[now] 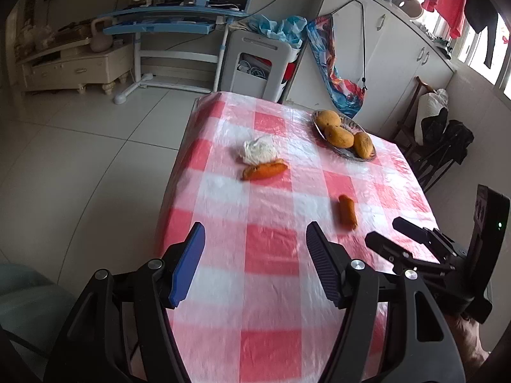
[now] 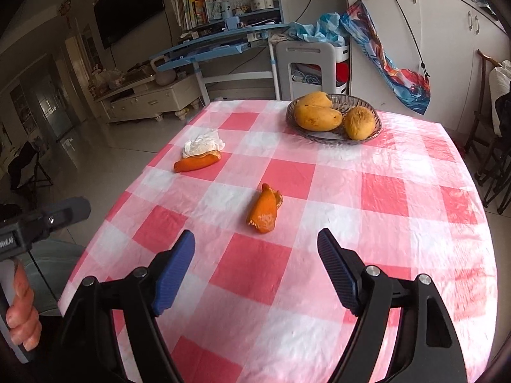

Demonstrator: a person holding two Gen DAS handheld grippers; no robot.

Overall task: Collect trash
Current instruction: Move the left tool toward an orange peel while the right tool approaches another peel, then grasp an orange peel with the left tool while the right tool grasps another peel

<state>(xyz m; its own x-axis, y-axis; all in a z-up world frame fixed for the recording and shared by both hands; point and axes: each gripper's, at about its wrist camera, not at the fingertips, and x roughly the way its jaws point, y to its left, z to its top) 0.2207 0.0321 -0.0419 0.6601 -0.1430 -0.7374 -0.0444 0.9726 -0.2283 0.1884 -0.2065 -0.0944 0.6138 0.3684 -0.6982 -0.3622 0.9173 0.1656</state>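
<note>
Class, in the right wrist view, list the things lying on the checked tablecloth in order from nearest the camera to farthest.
Curled orange peel piece → long orange peel strip → crumpled white tissue → clear glass bowl holding three yellow mangoes.

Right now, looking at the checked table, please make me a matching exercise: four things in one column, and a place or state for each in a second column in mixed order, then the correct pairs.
Column one:
1. crumpled tissue
2. near orange peel
3. mangoes
4. right gripper

Column two:
A. in the glass bowl at the far side of the table
B. open, nothing between the fingers
C. lying alone near the middle of the tablecloth
D. right behind the far orange peel, apparently touching it

Pairs: 1-D, 2-C, 3-A, 4-B
</note>
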